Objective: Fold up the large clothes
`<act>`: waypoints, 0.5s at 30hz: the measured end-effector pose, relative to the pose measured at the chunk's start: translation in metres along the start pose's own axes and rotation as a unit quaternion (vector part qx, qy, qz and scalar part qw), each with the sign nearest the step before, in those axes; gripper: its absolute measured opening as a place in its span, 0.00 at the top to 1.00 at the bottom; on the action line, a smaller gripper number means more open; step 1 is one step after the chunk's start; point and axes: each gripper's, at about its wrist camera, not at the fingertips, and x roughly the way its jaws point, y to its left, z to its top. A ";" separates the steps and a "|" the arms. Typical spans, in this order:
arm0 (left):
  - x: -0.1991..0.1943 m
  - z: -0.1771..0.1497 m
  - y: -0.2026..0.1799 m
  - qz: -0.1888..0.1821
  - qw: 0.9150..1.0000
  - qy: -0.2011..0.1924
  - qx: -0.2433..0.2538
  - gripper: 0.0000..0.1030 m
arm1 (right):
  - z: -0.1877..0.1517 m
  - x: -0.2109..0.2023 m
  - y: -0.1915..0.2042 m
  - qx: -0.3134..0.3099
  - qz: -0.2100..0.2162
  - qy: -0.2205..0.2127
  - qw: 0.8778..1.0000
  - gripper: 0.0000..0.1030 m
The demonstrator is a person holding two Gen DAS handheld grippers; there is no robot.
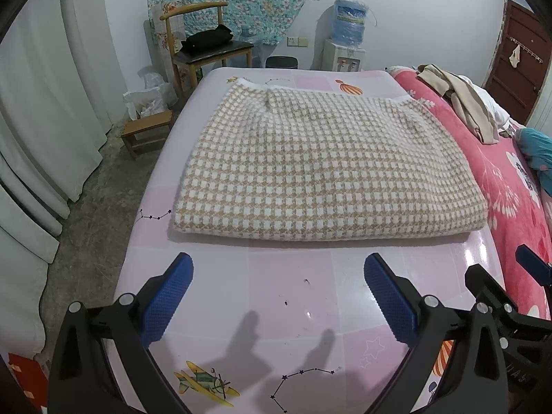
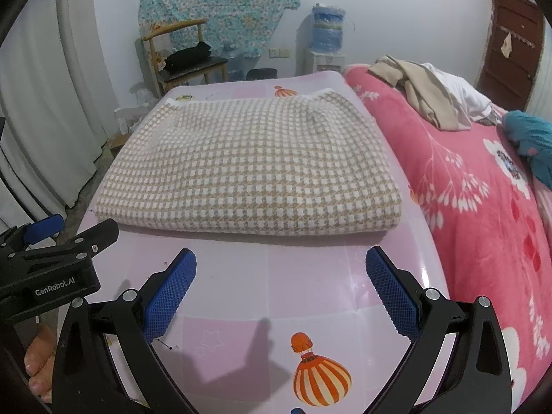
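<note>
A beige-and-white checked garment [image 1: 324,165] lies folded into a flat rectangle on the pink table [image 1: 283,283], its white hem at the far edge. My left gripper [image 1: 277,269] hovers open just short of the garment's near edge, blue pads wide apart and holding nothing. In the right wrist view the same folded garment [image 2: 252,169] fills the middle of the table [image 2: 276,276], and my right gripper [image 2: 281,264] is open in front of its near fold, empty. The left gripper's body [image 2: 51,269] shows at the left edge there.
A pink floral blanket [image 2: 465,189] with loose beige clothes [image 2: 414,93] and a teal item [image 2: 531,138] lies to the right. A wooden chair [image 1: 207,48] with a black bag, a water dispenser [image 1: 345,45], a low stool [image 1: 146,134] and white curtains [image 1: 41,110] stand beyond and left. A bare foot [image 2: 39,362] shows below.
</note>
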 end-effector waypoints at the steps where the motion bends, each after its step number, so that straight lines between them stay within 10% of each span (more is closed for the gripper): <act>1: 0.000 0.000 0.000 0.000 1.000 0.000 0.000 0.05 | 0.000 0.000 0.001 0.000 0.000 0.000 1.000 0.08; 15: 0.001 0.000 0.001 0.000 1.000 0.000 0.000 0.05 | -0.001 0.000 0.002 -0.001 -0.002 0.001 1.000 0.08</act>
